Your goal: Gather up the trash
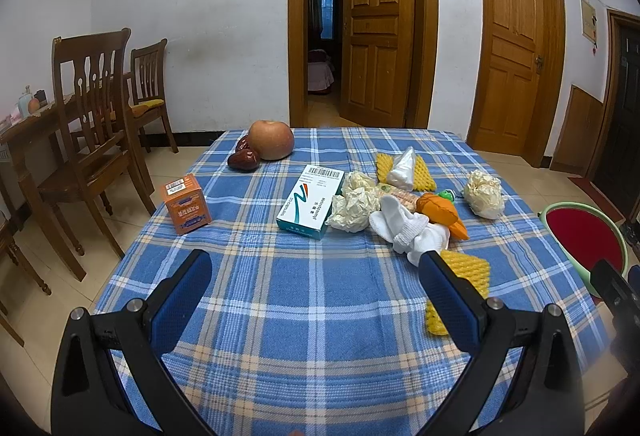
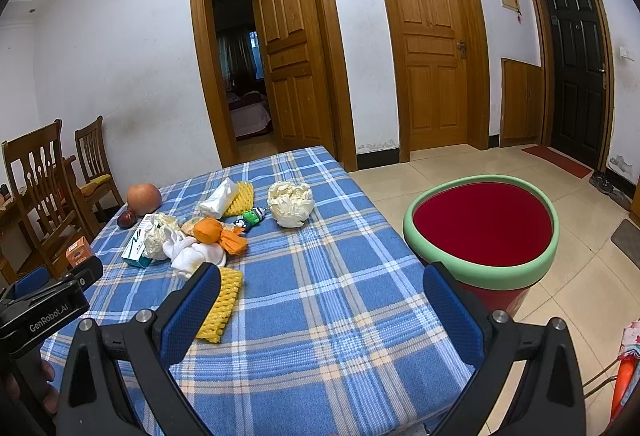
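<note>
At the bottom of the left wrist view the left tongs (image 1: 316,272) stand wide apart and hold nothing, hanging over the blue plaid surface (image 1: 280,316). The right tongs (image 2: 322,286), low in the right wrist view, are equally wide and bare. Nearest of the trash is a yellow foam net (image 2: 220,310), lying just beside the right tongs' left finger, its long axis running roughly away from the camera; in the left view it sits partly hidden behind the left tongs' right finger. Either tool is close, though the right seems better placed, since the red bin with a green rim (image 2: 482,272) stands on the floor just past the surface's edge, at the right of that frame. Farther up lie a white sock (image 1: 408,232), crumpled paper (image 1: 352,210) and a lone paper wad (image 2: 290,202), then an apple (image 1: 271,139).
</note>
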